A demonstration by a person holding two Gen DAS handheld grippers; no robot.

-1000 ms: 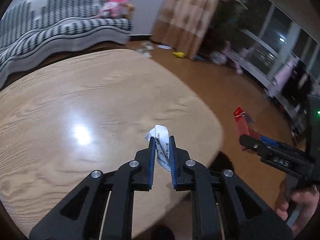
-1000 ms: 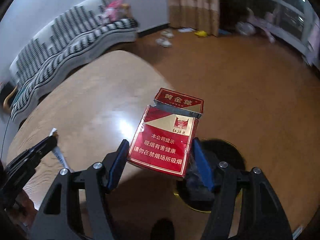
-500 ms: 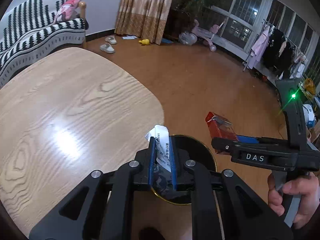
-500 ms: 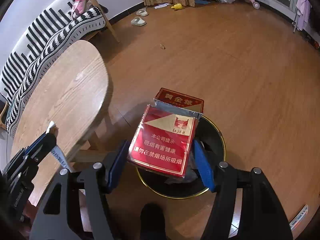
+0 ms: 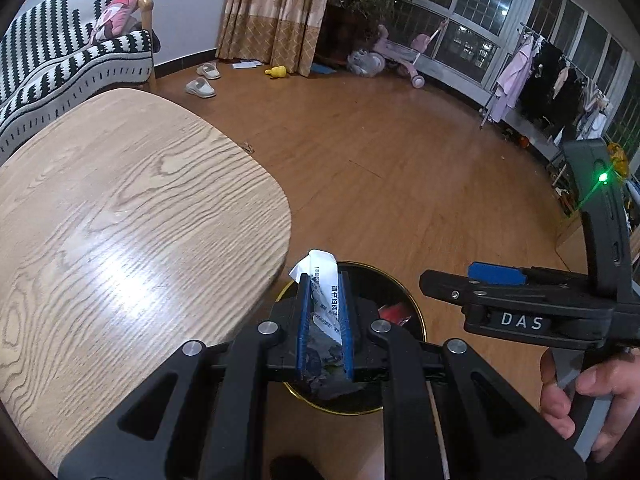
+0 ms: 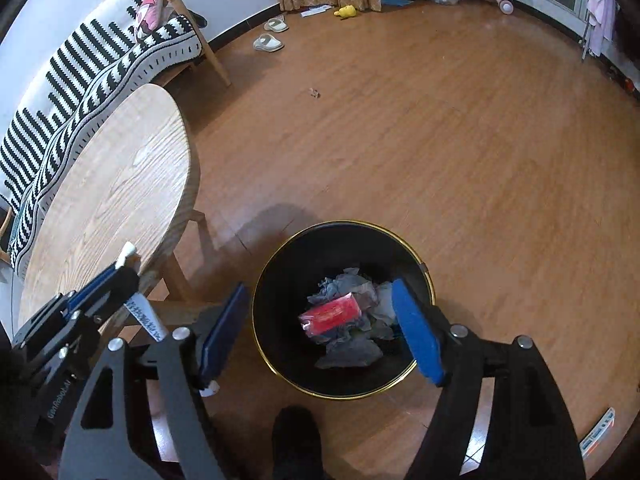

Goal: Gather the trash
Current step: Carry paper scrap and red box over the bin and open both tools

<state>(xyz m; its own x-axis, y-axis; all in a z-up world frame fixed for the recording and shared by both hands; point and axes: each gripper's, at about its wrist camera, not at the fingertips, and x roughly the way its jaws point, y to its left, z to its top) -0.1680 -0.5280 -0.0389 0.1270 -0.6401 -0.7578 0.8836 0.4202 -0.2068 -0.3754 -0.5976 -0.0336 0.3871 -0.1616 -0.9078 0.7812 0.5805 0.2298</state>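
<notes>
My left gripper (image 5: pixel 324 280) is shut on a white printed wrapper (image 5: pixel 325 276) and holds it above the near rim of a black trash bin with a gold rim (image 5: pixel 416 312). My right gripper (image 6: pixel 320 308) is open and empty, right over the bin (image 6: pixel 280 252). The red cigarette pack (image 6: pixel 330 314) lies inside the bin on crumpled grey paper. The pack also shows in the left wrist view (image 5: pixel 394 313). The left gripper and its wrapper (image 6: pixel 144 316) appear at the lower left of the right wrist view.
A round wooden table (image 5: pixel 120 220) stands left of the bin. A striped sofa (image 6: pixel 80 68) is behind it. Slippers (image 6: pixel 268 42), a yellow toy (image 6: pixel 346 11) and a pink tricycle (image 5: pixel 404 56) lie on the wooden floor far off. A small packet (image 6: pixel 598 432) lies at the lower right.
My right gripper has opened and the red cigarette pack has dropped into the bin. My left gripper with the wrapper has moved from over the table to over the bin.
</notes>
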